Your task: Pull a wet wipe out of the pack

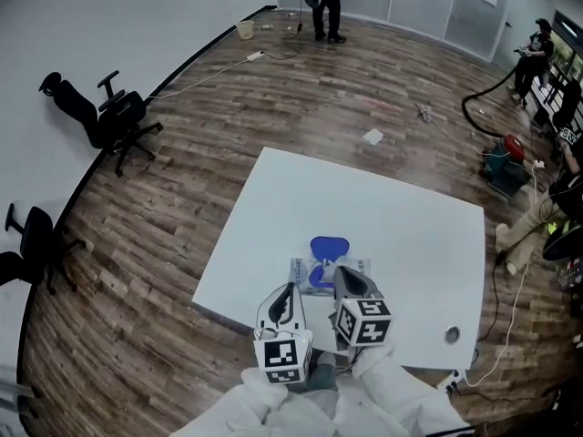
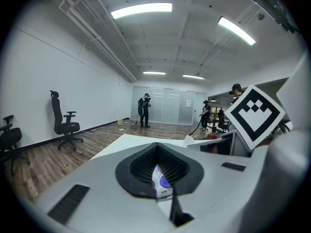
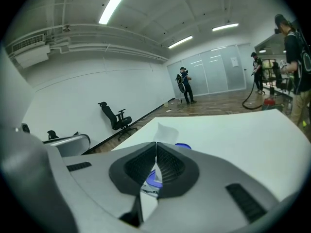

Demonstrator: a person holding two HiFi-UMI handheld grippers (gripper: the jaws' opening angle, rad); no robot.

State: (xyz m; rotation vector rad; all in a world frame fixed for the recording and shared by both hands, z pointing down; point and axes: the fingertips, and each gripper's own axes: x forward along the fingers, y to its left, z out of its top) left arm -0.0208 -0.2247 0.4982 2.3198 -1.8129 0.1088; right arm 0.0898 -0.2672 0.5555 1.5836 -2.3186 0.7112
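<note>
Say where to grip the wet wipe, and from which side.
Pinch the wet wipe by its white tuft standing up from the pack, near the open blue lid. Come from above, near side; the lid blocks the far side.

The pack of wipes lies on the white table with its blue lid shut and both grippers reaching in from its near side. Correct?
Not quite: the lid is flipped open, lying back past the far edge of the pack, as the head view shows. The rest holds: the pack lies on the white table, with the left gripper and right gripper reaching in from its near side.
</note>
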